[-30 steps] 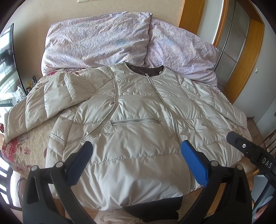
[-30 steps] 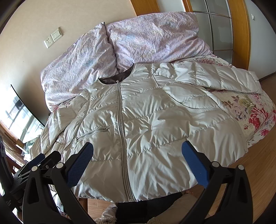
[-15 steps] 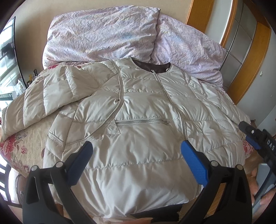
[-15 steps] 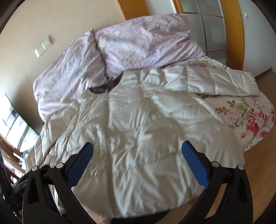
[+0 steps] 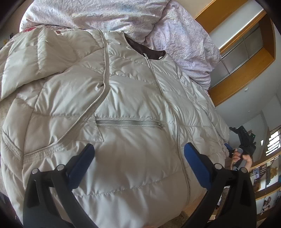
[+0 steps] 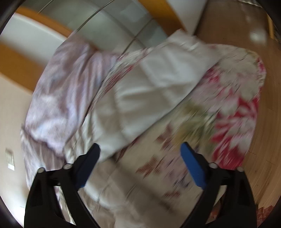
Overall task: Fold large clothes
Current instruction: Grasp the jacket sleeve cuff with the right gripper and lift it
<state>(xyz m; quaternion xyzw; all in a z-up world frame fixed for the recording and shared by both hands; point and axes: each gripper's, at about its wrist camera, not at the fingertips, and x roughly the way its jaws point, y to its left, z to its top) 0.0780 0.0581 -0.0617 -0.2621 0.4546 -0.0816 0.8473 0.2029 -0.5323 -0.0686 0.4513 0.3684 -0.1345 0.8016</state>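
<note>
A cream quilted puffer jacket lies face up on the bed, zipped, collar toward the pillows. Its left sleeve is folded in over the chest. My left gripper is open and empty, low over the jacket's lower front near the pocket zip. My right gripper is open and empty; its view is blurred and faces the jacket's right sleeve, which lies spread on the floral bedspread. The right gripper also shows in the left wrist view, off the jacket's right side.
Two lilac pillows lean at the head of the bed. A wooden door frame with glass panels stands to the right. Wooden floor lies past the bed's right edge.
My left gripper has moved in closer and lower over the jacket. My right gripper has swung quickly to the right, from the jacket's front to its right sleeve and the bedspread.
</note>
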